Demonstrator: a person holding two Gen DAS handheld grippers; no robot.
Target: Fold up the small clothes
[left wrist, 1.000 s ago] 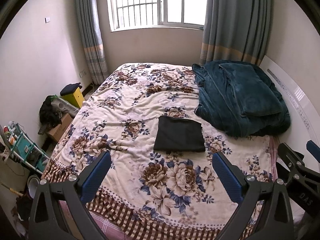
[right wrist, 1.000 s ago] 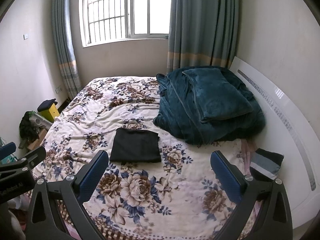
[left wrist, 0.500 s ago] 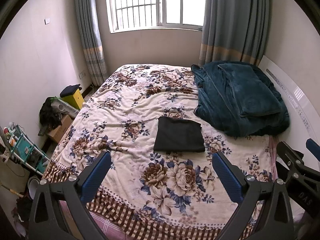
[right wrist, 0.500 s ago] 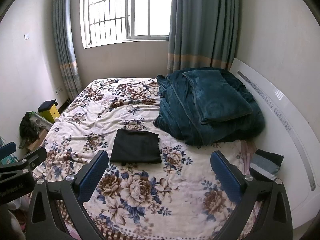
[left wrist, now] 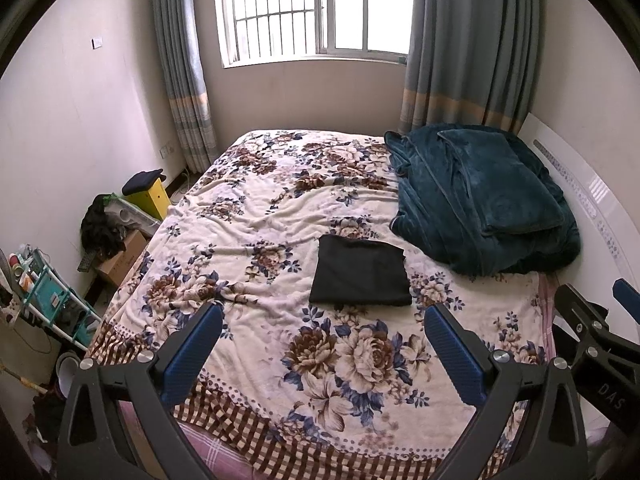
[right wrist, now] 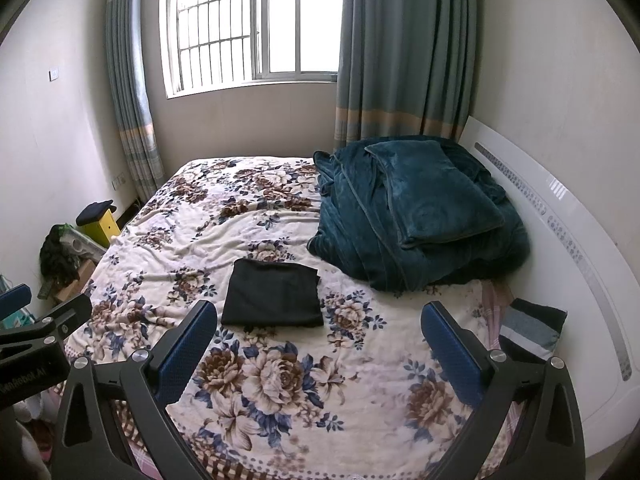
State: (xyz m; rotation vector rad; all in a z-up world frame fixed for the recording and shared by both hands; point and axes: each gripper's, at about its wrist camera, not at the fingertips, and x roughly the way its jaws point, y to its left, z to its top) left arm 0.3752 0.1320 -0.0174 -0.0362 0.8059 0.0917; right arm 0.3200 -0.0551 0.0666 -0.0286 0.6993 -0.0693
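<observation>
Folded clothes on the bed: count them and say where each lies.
2. A black garment lies folded flat mid-bed on the floral blanket. A striped grey-and-black piece sits at the bed's right edge by the white headboard. More may hide under the teal blanket pile.

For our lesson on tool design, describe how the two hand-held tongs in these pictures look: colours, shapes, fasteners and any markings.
Both the left tongs and the right tongs have matte black, angular frames with triangular cut-outs and round silver screws. Each finger carries a long blue pad with a fine dotted texture. White lettering shows on the frames' sides, "DAS" on the right tongs and partly cut-off text on the left. No cables, hands or sleeves show.
</observation>
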